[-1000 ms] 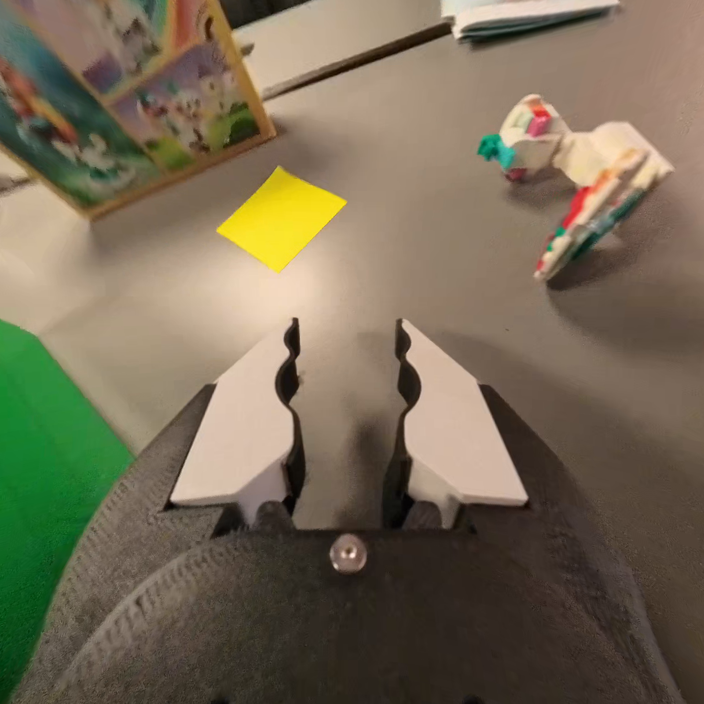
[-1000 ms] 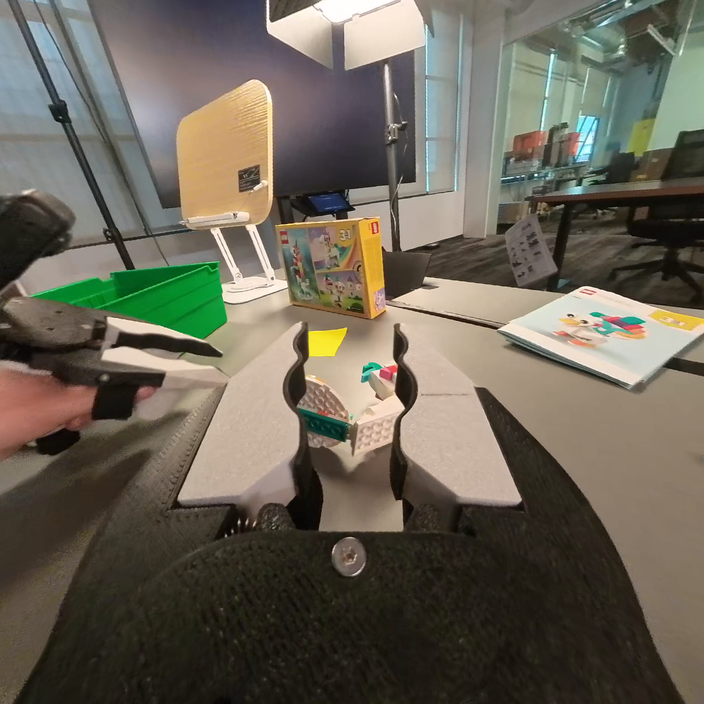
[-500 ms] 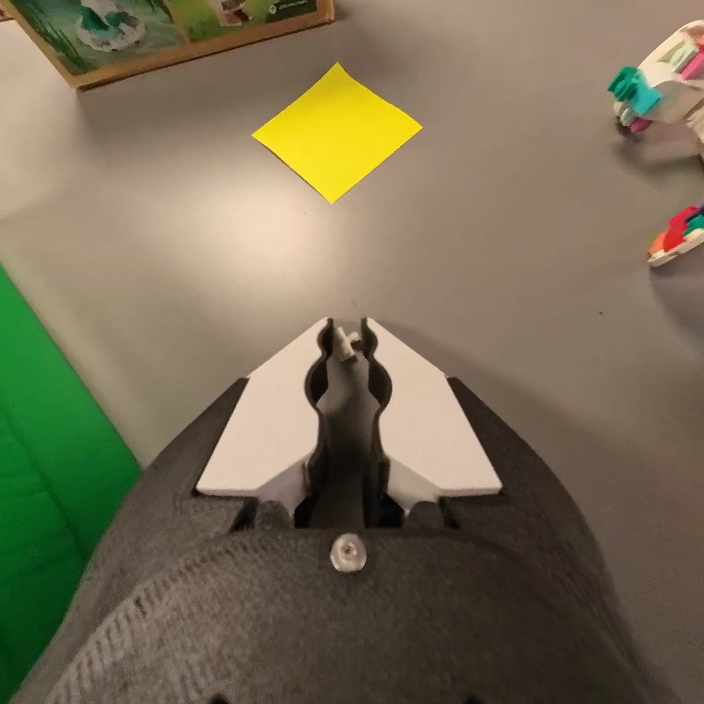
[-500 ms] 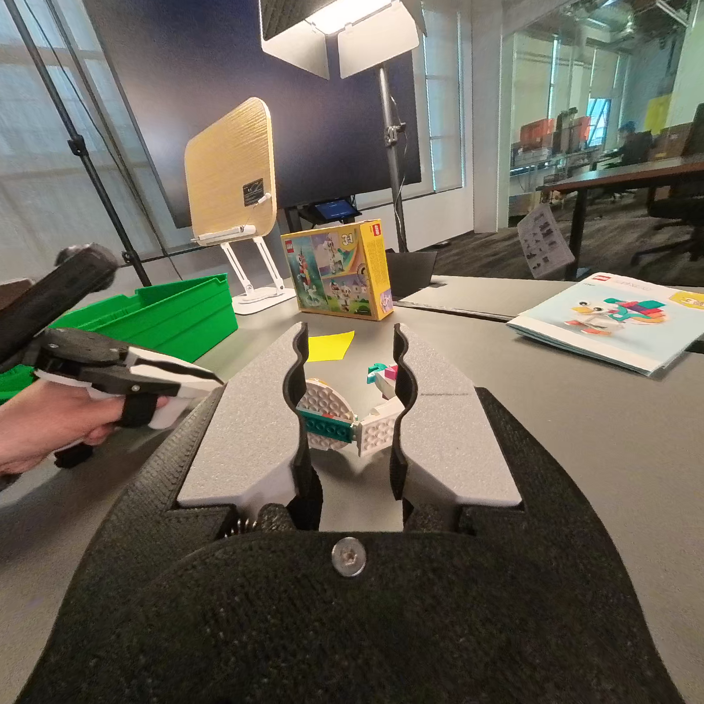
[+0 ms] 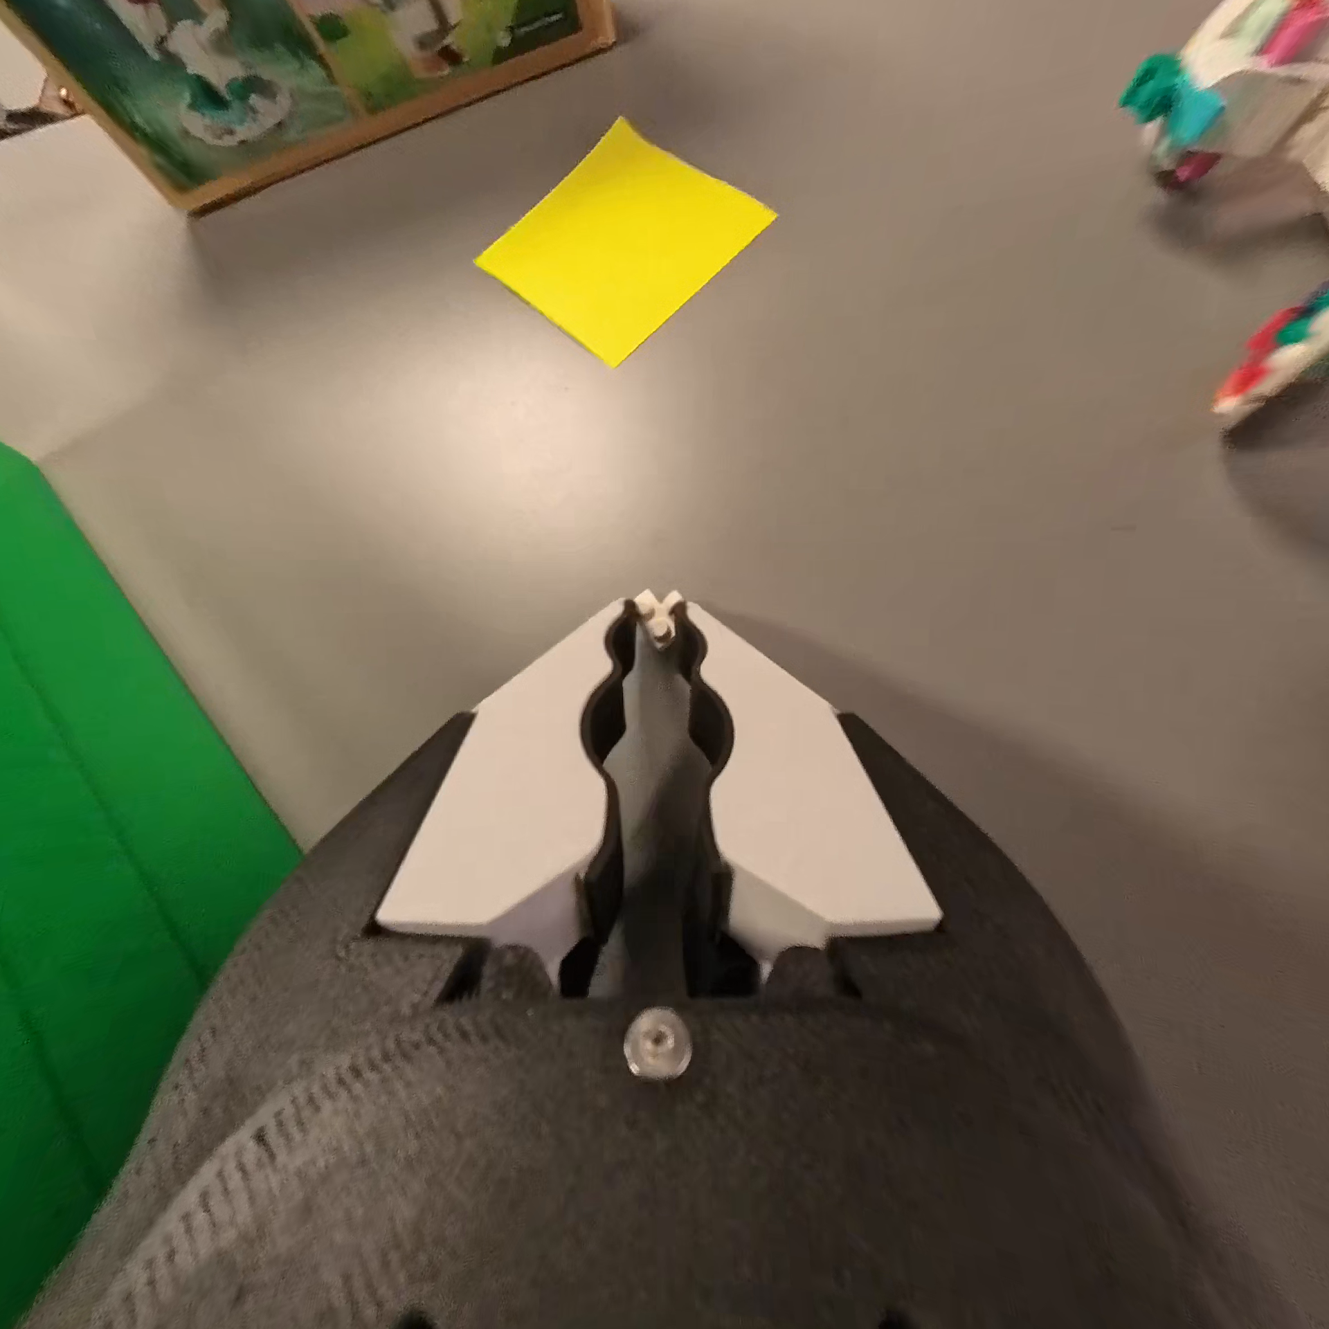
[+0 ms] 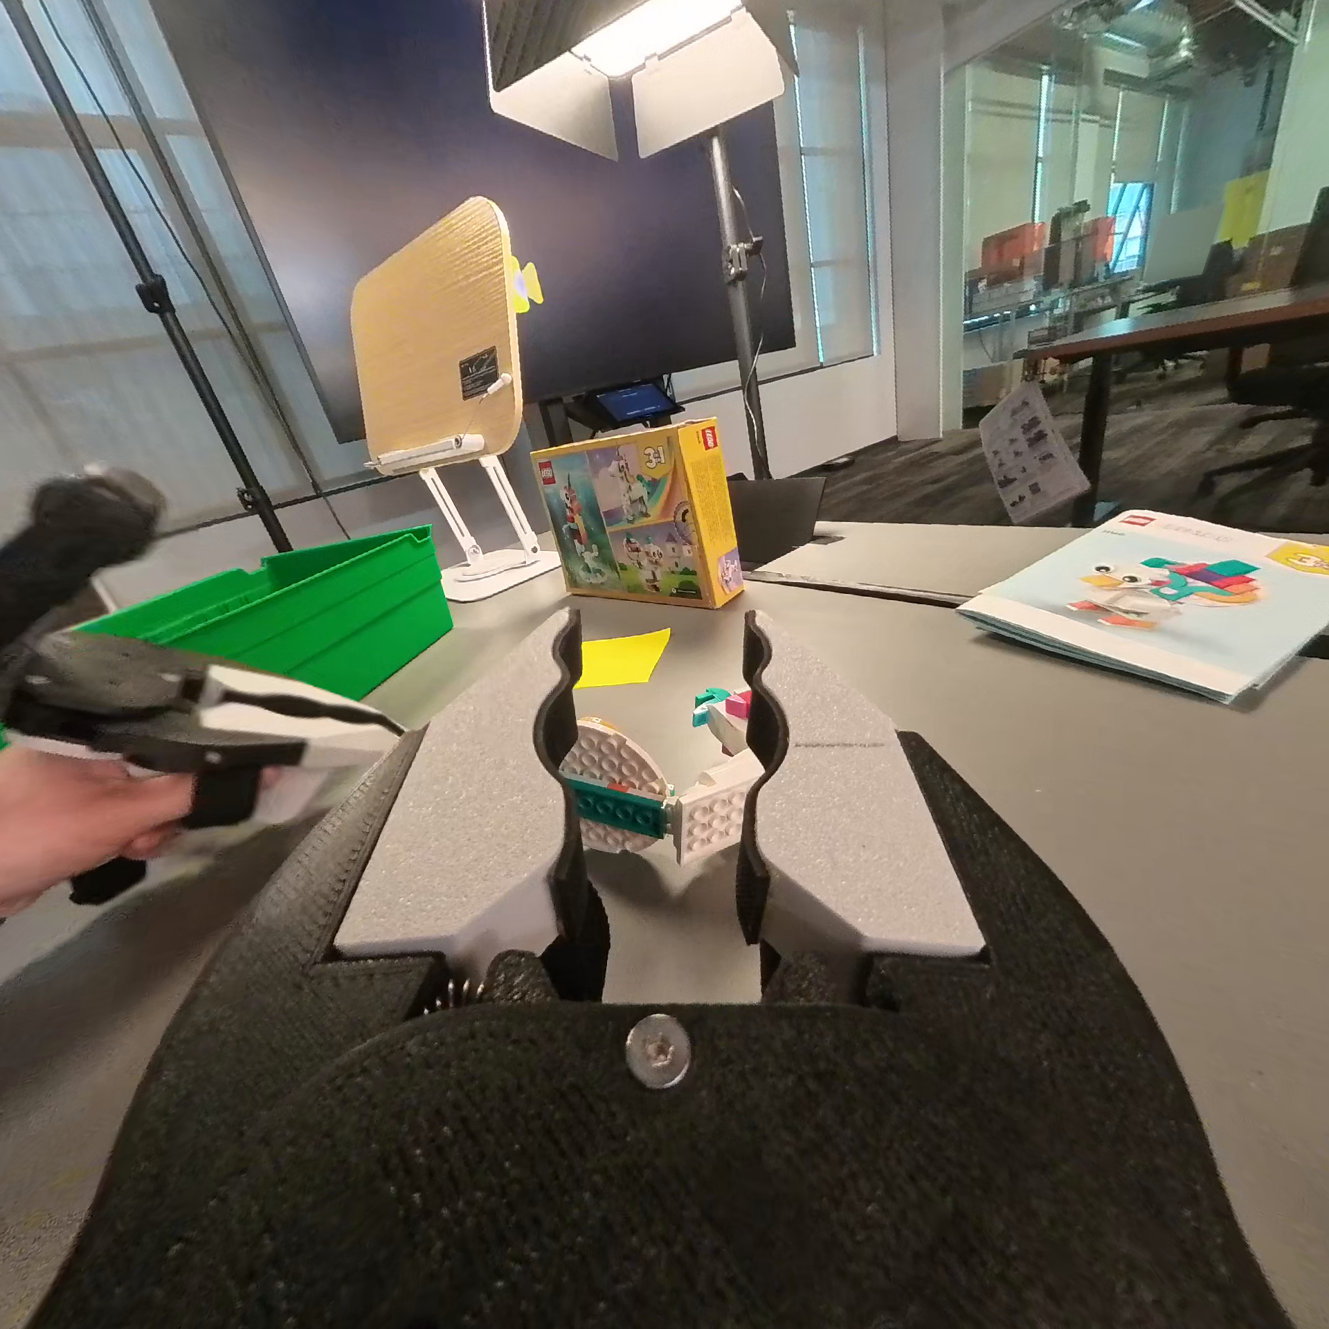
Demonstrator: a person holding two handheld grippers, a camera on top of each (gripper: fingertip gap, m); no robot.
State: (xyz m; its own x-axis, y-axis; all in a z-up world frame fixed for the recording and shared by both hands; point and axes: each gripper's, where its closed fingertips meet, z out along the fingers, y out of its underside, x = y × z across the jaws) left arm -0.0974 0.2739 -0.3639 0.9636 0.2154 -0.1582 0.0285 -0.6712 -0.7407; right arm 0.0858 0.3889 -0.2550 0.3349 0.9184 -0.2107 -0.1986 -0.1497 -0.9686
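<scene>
My left gripper (image 5: 656, 611) is shut on a tiny white brick piece (image 5: 657, 627) pinched at its fingertips, just above the grey table (image 5: 899, 503). It also shows at the left of the right wrist view (image 6: 388, 726), held by a hand. A white brick model (image 6: 626, 791) with a round studded plate and teal and pink parts stands on the table. I see it through the gap of my right gripper (image 6: 658, 626), whose jaws stand wide apart and empty. The model shows blurred at the right edge of the left wrist view (image 5: 1258, 129).
A yellow sticky note (image 5: 626, 244) lies ahead, with a colourful toy box (image 6: 640, 518) behind it. A green bin (image 6: 288, 618) is at the left. An instruction booklet (image 6: 1151, 604) lies at the right. A wooden-look board on a stand (image 6: 439, 338) is at the back. There is about 25 cm between the tips of the two grippers. The yellow sticky note (image 5: 626, 244) is about 15 cm from my left fingertips and 25 cm from my right. Seen from the right wrist view (image 6: 605, 661) as well.
My left gripper was open a second ago, then shut on the tiny white piece and has drawn back a little with it. My right gripper has hardly moved.
</scene>
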